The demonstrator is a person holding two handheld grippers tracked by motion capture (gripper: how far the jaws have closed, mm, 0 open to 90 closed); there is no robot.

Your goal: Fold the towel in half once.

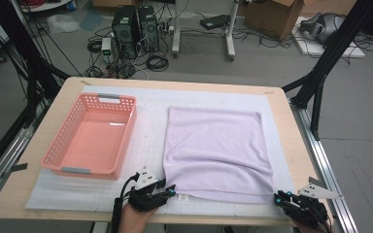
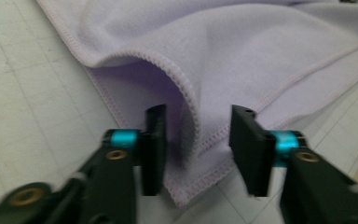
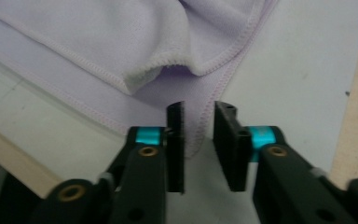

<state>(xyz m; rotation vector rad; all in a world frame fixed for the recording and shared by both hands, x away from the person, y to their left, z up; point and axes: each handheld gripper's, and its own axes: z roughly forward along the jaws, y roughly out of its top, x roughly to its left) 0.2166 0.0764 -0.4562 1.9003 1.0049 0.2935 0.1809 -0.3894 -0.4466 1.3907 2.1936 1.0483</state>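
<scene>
A lilac towel (image 1: 216,150) lies folded on the white gridded mat (image 1: 148,104), right of centre. My left gripper (image 1: 171,191) sits at the towel's near left corner. In the left gripper view the jaws (image 2: 198,135) stand apart, with the towel's (image 2: 261,46) raised, stitched upper edge and its bottom corner between them, and the pads do not press on it. My right gripper (image 1: 278,198) is at the near right corner. Its jaws (image 3: 199,135) stand a narrow gap apart, with the tip of the towel's (image 3: 74,37) corner lying flat in that gap.
A pink slotted basket (image 1: 53,145) with nothing in it stands on the mat's left half. The wooden table edge (image 1: 301,145) runs close along the right of the towel. On the floor beyond the table are computer towers, cables and boxes.
</scene>
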